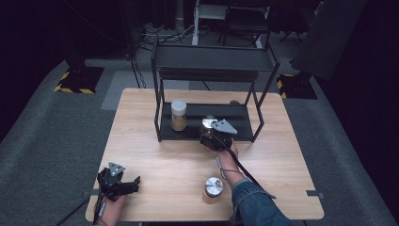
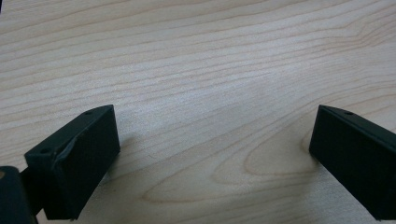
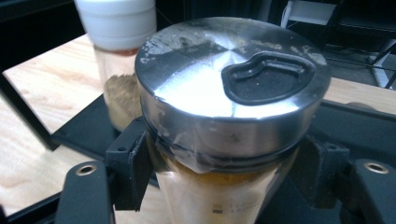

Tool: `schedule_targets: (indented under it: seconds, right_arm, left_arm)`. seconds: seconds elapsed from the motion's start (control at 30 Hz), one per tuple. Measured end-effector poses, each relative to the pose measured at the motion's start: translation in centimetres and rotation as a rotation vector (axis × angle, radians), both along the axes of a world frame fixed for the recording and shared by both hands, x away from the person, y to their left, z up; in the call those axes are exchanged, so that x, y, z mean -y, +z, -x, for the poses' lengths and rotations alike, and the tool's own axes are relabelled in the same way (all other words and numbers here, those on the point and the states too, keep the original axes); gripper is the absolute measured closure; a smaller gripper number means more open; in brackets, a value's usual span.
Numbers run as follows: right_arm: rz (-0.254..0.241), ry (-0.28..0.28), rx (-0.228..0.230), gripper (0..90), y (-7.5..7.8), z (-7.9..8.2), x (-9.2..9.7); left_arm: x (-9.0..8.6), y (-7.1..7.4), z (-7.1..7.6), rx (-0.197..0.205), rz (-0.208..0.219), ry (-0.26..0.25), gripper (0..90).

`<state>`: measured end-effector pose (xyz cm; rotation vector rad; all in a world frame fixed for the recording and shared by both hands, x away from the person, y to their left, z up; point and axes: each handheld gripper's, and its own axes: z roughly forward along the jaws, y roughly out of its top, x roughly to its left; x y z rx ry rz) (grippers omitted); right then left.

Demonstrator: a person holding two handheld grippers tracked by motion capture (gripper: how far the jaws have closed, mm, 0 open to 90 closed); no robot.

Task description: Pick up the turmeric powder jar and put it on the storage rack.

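While the right gripper was at the front edge of the black shelf rack, its jaws were clamped on the glass body of a spice jar with a steel lid, just under the lid. The grip was placed there, I think, because the lid is wider than the glass, so the jar could not slip down between the pads. The jar was upright, over the rack's lower shelf, and I judge it was being placed on that shelf or taken from it; whether its bottom touched the shelf could not be seen. A second jar with a white lid stood already on the same shelf, to the left and well apart, so there was free room for this one. A third jar with a steel lid stood on the wooden table near the person's right forearm, probably waiting for its turn. The left gripper rested low over the table near the front left corner, its jaws spread wide with nothing between them, perhaps kept aside so that it did not disturb the work.
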<state>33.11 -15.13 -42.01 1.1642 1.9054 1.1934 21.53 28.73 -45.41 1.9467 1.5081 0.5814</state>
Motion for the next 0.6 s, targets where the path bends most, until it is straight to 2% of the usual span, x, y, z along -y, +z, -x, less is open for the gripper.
schedule_targets:
  seconds: [0.4,0.6]
  right_arm:
    - [-0.017,-0.042,-0.014,30.8,0.9,-3.2,-0.6]
    - [0.005,-0.050,-0.014,30.8,0.7,-4.9,-1.4]
  left_arm:
    - [0.0,0.0,-0.1,-0.002,-0.001,0.001,1.4]
    - [0.0,0.0,-0.2,-0.001,-0.001,0.003,1.3]
